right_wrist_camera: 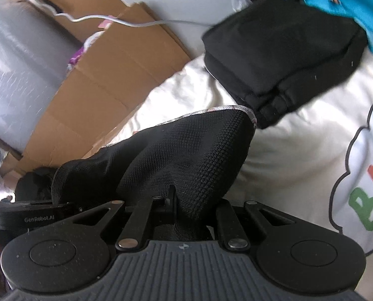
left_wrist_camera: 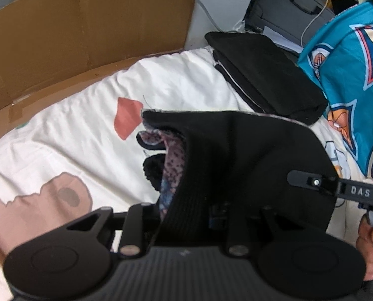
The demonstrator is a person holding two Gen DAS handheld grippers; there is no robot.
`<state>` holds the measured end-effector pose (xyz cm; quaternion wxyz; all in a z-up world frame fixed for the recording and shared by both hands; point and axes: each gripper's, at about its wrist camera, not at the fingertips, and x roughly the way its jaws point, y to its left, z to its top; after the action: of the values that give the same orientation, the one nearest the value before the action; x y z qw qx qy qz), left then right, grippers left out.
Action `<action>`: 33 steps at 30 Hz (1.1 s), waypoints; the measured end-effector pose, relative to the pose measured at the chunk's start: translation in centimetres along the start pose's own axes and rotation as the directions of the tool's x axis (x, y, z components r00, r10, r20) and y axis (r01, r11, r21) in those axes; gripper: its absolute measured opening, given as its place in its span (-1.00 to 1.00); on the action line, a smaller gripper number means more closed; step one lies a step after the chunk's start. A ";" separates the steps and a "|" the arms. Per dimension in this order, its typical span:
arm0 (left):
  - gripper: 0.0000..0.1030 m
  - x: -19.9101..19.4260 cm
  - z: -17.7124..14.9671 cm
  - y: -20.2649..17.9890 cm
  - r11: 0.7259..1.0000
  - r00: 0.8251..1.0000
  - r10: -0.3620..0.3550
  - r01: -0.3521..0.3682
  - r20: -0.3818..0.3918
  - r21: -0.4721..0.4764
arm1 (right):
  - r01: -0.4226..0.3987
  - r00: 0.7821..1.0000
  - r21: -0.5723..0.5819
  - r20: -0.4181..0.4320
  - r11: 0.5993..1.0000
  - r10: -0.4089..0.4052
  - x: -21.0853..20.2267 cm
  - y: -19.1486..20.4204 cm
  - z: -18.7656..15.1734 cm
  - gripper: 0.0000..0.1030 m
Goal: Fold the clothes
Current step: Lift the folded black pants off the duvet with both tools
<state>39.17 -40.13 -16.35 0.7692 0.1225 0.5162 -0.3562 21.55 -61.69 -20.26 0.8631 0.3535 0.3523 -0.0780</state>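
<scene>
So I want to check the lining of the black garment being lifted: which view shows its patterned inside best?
The left wrist view: the black garment gapes open, baring its speckled pink-and-blue lining. The right wrist view shows mostly black knit outside, with only a thin light edge.

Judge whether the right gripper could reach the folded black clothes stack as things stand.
Probably not yet: the right gripper is shut on a black knit garment, though bare white printed bedding lies before the folded black clothes stack.
</scene>
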 end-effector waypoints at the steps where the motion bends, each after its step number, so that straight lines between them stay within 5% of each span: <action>1: -0.42 -0.4 -0.1 -0.1 1.000 1.000 0.003 -0.003 0.002 -0.003 | 0.008 1.000 -0.017 0.010 1.000 -0.008 -0.4 0.4 -0.1 -0.82; 19: -0.42 -8.4 -4.8 -3.7 0.983 0.988 0.108 -0.089 0.107 -0.163 | 0.052 0.998 -0.238 0.043 0.970 -0.043 -6.0 5.2 -0.9 -0.83; 33: -0.42 -15.4 -5.7 -8.8 0.950 0.967 0.054 0.027 0.249 -0.310 | 0.086 0.991 -0.378 0.129 0.922 -0.040 -16.5 8.0 2.4 -0.83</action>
<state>25.92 -36.82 -3.66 0.8411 -0.0431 0.4620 -0.2780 13.79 -59.27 -3.67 0.9318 0.1617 0.3200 -0.0563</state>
